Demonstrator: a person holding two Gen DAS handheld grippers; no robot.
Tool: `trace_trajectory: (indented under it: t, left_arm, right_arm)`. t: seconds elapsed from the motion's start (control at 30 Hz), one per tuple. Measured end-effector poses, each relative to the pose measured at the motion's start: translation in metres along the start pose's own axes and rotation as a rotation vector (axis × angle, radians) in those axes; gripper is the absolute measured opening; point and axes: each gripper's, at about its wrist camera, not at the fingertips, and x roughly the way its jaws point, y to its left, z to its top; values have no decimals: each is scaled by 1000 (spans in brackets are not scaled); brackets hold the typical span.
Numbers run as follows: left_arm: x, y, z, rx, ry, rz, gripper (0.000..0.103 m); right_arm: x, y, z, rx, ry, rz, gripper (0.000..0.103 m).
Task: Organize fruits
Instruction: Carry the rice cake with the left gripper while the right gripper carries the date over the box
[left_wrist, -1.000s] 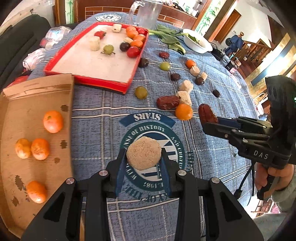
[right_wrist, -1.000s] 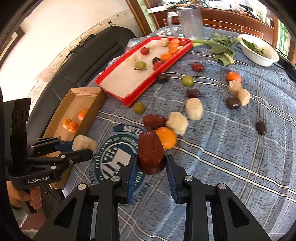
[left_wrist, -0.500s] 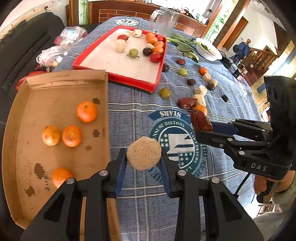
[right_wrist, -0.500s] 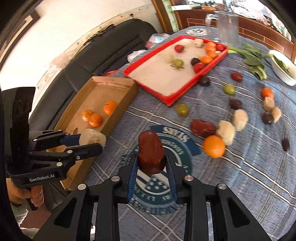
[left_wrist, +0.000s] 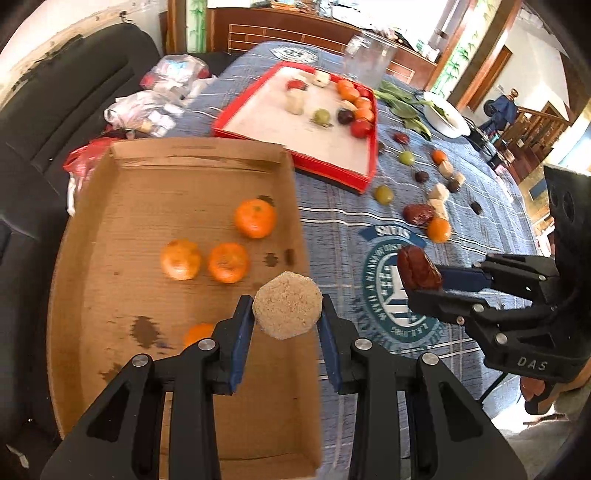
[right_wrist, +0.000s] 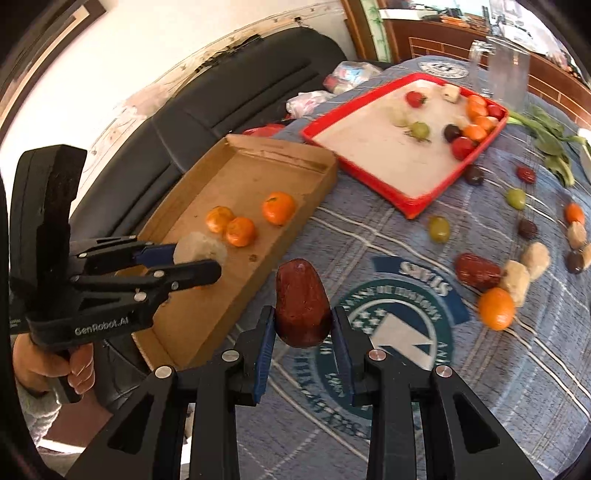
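My left gripper (left_wrist: 287, 325) is shut on a round beige fruit (left_wrist: 287, 309) and holds it above the right rim of the cardboard box (left_wrist: 155, 177); it also shows in the right wrist view (right_wrist: 195, 258). The box holds several oranges (left_wrist: 255, 218). My right gripper (right_wrist: 303, 332) is shut on a dark red date (right_wrist: 303, 302) above the blue tablecloth, right of the box; it shows in the left wrist view (left_wrist: 421, 277). More fruits lie loose on the cloth (left_wrist: 439, 229) and in the red tray (left_wrist: 258, 122).
A glass jug (left_wrist: 369, 59) stands behind the tray. A white bowl (left_wrist: 447, 118) and green leaves (left_wrist: 402, 107) sit at the far right. Plastic bags (left_wrist: 147, 107) lie on the black sofa (left_wrist: 55, 103) left of the table.
Both grippers have moved left toward the cardboard box with their fruits held. The beige fruit has gone from over the cloth emblem to over the box's rim.
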Motion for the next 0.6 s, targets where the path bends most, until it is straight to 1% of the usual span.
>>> trace_trajectory:
  t: [0.2, 0.37, 0.47, 0.6]
  left_arm:
    - [-15, 48, -7, -75, -17, 41, 32]
    - [-16, 80, -17, -126, -6, 69, 32]
    - [-10, 89, -23, -139, 18, 73, 32]
    - [0, 92, -30, -131, 47, 82, 32]
  right_arm:
    - [12, 31, 5, -44, 23, 45, 30]
    - [28, 58, 6, -79, 63, 83, 30]
    - [41, 74, 8, -115, 88, 81, 30]
    - [57, 87, 17, -152, 108, 55, 30]
